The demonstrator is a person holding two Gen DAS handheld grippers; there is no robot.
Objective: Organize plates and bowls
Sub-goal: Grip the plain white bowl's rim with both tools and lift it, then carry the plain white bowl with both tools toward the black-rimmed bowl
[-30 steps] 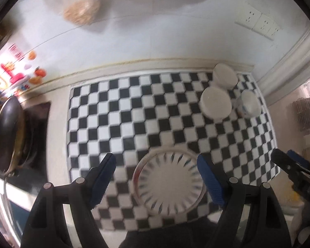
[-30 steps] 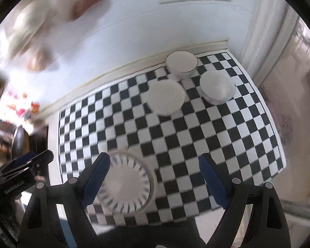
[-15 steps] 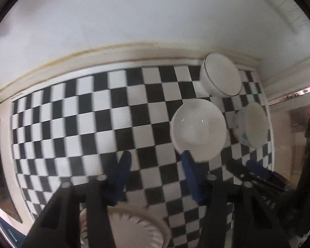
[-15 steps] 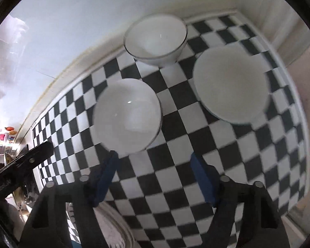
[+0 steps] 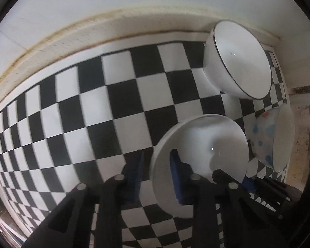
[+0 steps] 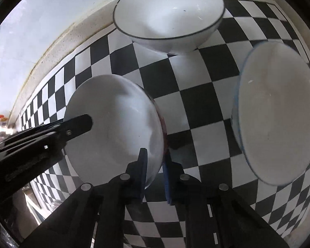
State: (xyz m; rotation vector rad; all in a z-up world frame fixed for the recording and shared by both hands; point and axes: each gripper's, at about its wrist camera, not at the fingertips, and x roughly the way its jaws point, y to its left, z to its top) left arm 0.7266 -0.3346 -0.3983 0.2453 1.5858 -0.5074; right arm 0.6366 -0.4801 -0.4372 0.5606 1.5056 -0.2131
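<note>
- Whereas a second ago both claws hung wide apart high above the checkered surface (image 5: pixel 117 103), each now pinches the plain white bowl (image 5: pixel 198 161) near the surface's right end: left claw (image 5: pixel 155 173) on its left rim, right claw (image 6: pixel 155 165) on its right rim.
- Beyond it, at the far right corner, stands the black-rimmed bowl (image 6: pixel 169 14); the dotted bowl (image 5: pixel 273 138) sits beside.
- With both rims clamped, lifting for stacking seems next.

No readable text, label, brand, number or sign shows in either view. Faint pale marks on the black arm of the other hand-held gripper (image 6: pixel 20 165), lower left of the right wrist view, are too blurred to read.
</note>
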